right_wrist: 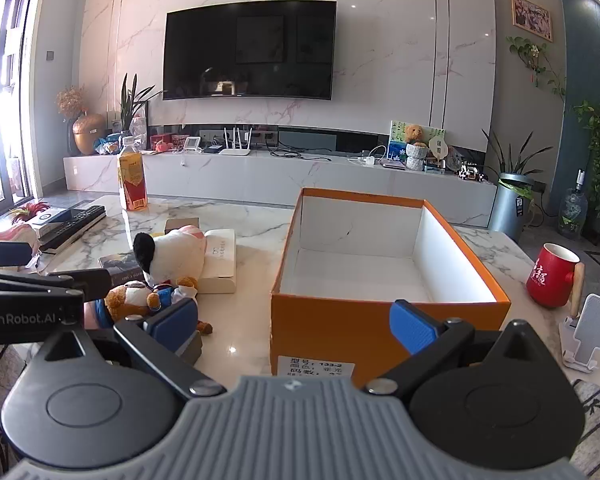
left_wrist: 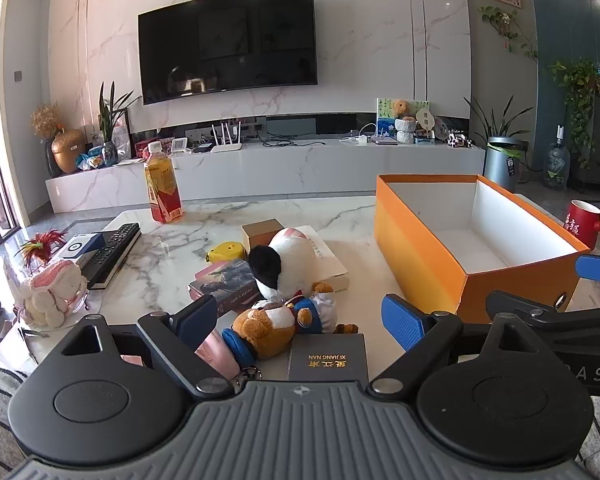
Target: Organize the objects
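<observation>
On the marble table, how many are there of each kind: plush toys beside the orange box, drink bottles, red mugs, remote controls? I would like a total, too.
Plush toys: 2, the black-and-white plush and the brown bear
drink bottle: 1
red mug: 1
remote control: 1
Total: 5

A white marble-look table (left_wrist: 204, 240) with grey veining is loaded up pretty well. An open orange box (right_wrist: 340, 320) with a white inside is parked on the right half, and a red mug (right_wrist: 552, 280) and a white phone stand (right_wrist: 588, 336) are set off to its right. A drink bottle (left_wrist: 162, 188) is stood upright at the far left, with a black remote (left_wrist: 112, 254) nearer. Plush toys, books and a small dark book (left_wrist: 328, 358) are heaped left of the box.
</observation>
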Demonstrator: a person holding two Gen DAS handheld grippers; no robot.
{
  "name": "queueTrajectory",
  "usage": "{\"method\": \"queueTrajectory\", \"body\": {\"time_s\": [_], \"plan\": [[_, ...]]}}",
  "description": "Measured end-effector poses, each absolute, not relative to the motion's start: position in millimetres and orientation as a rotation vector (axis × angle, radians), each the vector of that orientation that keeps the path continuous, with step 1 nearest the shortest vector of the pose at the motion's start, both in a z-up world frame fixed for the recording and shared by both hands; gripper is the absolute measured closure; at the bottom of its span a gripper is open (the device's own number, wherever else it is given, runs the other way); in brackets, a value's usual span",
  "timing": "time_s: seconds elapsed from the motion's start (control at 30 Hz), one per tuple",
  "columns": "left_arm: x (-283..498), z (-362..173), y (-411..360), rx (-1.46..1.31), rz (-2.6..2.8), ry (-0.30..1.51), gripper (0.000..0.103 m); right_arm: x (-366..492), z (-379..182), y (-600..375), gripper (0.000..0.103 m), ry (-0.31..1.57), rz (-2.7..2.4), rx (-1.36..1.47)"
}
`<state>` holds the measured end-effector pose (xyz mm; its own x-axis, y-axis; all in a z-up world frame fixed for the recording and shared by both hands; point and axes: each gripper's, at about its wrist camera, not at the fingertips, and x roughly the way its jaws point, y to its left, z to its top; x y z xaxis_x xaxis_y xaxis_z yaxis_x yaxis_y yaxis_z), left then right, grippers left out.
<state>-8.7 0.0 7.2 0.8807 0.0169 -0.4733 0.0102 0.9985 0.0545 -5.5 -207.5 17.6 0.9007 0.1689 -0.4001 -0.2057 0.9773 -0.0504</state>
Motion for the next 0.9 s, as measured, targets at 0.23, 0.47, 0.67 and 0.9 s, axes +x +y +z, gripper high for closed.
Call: {"method": "queueTrajectory", "body": {"time_s": [0.23,0.47,0.67,0.9], "plan": [[-8,6,0,0.057,0.010,0.508,0.000,-5,17,-206,0.001,0.405,0.192,-0.103],[-7,9,9,0.058,0.007,0.517,0.000,-6,16,-203,0.001,0.410,0.240,-0.101],[0,7,35,-0.024,0.010,0.579,0.000,-10,12,-185,0.001,0.396,0.455,-0.153],[20,-1,69,-0.112,0.145,0.669,0.000,3,1,-156,0.001,0.365,0.682,-0.263]]}}
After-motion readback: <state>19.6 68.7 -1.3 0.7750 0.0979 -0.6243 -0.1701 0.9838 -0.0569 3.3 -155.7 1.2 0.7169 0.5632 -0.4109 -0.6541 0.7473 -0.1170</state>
